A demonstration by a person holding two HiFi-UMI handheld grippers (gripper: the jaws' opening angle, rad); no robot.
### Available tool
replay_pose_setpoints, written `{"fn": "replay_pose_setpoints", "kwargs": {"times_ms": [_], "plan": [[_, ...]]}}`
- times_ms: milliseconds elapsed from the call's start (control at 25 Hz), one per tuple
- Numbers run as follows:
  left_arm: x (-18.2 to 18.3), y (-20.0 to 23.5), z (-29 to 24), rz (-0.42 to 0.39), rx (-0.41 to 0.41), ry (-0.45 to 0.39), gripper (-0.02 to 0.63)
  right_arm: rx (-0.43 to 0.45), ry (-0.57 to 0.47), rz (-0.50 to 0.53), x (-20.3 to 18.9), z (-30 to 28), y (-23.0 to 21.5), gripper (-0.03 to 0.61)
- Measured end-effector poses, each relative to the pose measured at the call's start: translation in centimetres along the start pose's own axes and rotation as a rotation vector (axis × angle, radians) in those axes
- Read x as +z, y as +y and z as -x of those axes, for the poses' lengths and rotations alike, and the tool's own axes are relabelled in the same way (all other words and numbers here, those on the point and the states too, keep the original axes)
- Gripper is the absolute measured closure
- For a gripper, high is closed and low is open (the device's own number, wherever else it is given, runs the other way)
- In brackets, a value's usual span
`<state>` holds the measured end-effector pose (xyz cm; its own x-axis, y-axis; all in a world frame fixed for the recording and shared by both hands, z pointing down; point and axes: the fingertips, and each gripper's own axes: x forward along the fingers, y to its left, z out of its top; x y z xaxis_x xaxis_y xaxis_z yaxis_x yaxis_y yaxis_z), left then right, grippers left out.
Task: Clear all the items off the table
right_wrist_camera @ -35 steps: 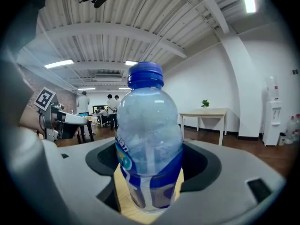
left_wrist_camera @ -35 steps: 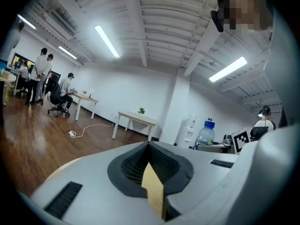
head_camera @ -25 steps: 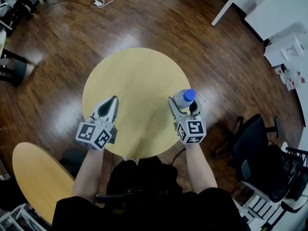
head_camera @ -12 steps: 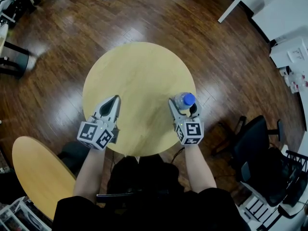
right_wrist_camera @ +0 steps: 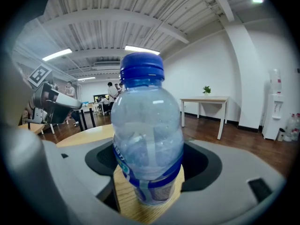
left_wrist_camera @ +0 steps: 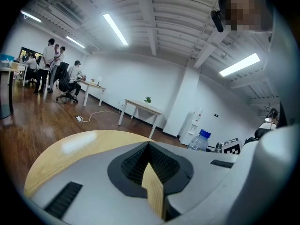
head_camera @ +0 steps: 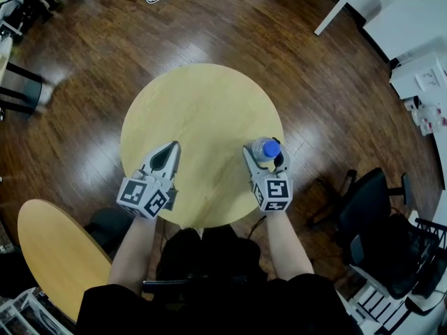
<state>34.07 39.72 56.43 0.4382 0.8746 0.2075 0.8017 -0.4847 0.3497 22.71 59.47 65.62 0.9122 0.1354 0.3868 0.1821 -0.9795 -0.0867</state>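
The water bottle point(right_wrist_camera: 147, 139) stood upright with its blue cap on and looked pretty much empty. It was at the right edge of the round table point(head_camera: 199, 110), on the person's side. The right gripper point(head_camera: 265, 158) was clamped around its lower body, and the base seemed to be on the wood. The left gripper point(head_camera: 170, 152) was pinched closed on nothing, well apart to the left, so lifting it away was probably the right hand's job.

Bright overhead light; fisheye-warped edges
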Motion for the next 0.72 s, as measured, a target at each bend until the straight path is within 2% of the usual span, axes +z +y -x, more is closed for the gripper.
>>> {"fn": "replay_pose_setpoints", "kwargs": {"times_ms": [80,160,720], "plan": [[0.2,0.0,0.2,0.001,-0.002,-0.01,0.609,0.004,0.004,-0.013,0.0,-0.1,0.0,0.187],[0.5,0.1,0.4,0.001,-0.004,-0.016,0.609,0.009,0.001,-0.02,0.1,-0.2,0.0,0.154],[2.5,0.4,3.0,-0.005,-0.043,-0.073,0.609,-0.055,-0.043,0.006,2.1,2.6,0.6,0.153]]}}
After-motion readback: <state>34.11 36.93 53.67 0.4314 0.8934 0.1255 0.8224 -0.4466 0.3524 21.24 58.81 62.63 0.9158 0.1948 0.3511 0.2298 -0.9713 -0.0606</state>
